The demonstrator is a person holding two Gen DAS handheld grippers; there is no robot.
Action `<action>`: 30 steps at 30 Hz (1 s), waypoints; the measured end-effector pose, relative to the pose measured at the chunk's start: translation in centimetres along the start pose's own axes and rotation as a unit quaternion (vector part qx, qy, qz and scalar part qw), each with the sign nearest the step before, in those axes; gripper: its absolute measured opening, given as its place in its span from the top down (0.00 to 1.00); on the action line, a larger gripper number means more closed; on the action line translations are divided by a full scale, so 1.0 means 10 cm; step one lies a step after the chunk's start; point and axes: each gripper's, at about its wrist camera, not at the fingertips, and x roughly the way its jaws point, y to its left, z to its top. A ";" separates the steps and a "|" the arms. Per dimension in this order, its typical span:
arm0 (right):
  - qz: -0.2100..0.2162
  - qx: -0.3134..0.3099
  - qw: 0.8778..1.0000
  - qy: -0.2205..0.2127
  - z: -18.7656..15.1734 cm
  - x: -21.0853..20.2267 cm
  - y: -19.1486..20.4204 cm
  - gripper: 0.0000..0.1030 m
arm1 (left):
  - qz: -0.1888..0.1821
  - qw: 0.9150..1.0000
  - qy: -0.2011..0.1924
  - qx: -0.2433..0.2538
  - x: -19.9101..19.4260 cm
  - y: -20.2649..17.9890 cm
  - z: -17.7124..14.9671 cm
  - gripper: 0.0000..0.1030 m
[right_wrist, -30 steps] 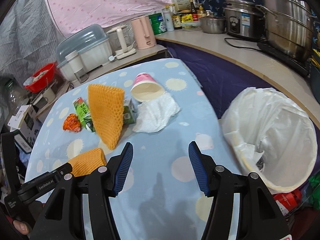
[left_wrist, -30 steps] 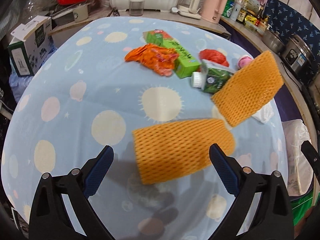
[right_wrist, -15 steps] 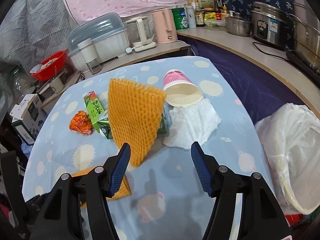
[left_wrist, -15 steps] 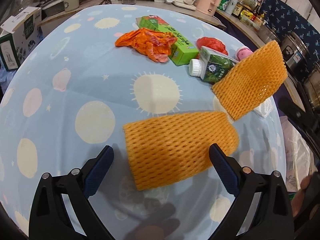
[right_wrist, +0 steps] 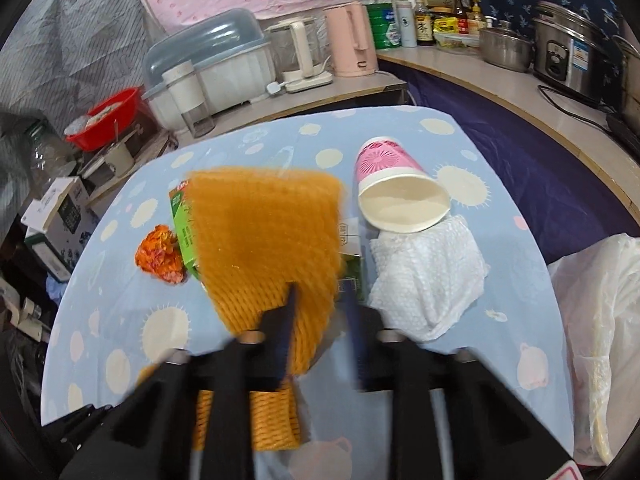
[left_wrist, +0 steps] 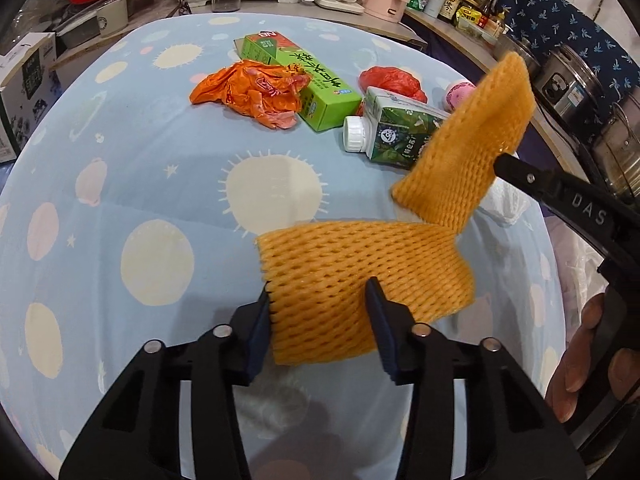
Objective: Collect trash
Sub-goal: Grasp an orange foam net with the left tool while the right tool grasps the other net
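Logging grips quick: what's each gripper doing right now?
Left gripper: jaws closing around the flat foam net.
Right gripper: shut on the raised foam net.

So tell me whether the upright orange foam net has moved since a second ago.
Yes. The upright foam net, earlier leaning on the green carton, now hangs off the table, clamped in the right gripper, its lower end over the flat net.

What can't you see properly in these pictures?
- Right tongs: blurred in the right wrist view, so their grip on the upright orange foam net is unclear.
- Drink carton: mostly hidden behind that net in the right wrist view.
- Trash bag: cut off by the right edge, so its inside is unseen.
- Pink cup: mostly hidden behind the carton and net in the left wrist view.
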 end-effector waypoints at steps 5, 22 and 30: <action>0.012 0.007 1.000 -0.020 -0.07 -0.22 0.00 1.00 | -0.009 1.000 -0.004 0.007 -0.07 -0.03 -0.01 0.76; 0.000 0.015 0.999 -0.051 0.01 -0.47 0.07 0.36 | -0.008 0.999 -0.033 0.013 -0.40 -0.14 -0.01 0.83; -0.021 0.063 0.997 -0.027 0.23 -0.09 0.23 0.35 | -0.006 1.000 -0.028 0.003 -0.36 -0.03 0.05 0.83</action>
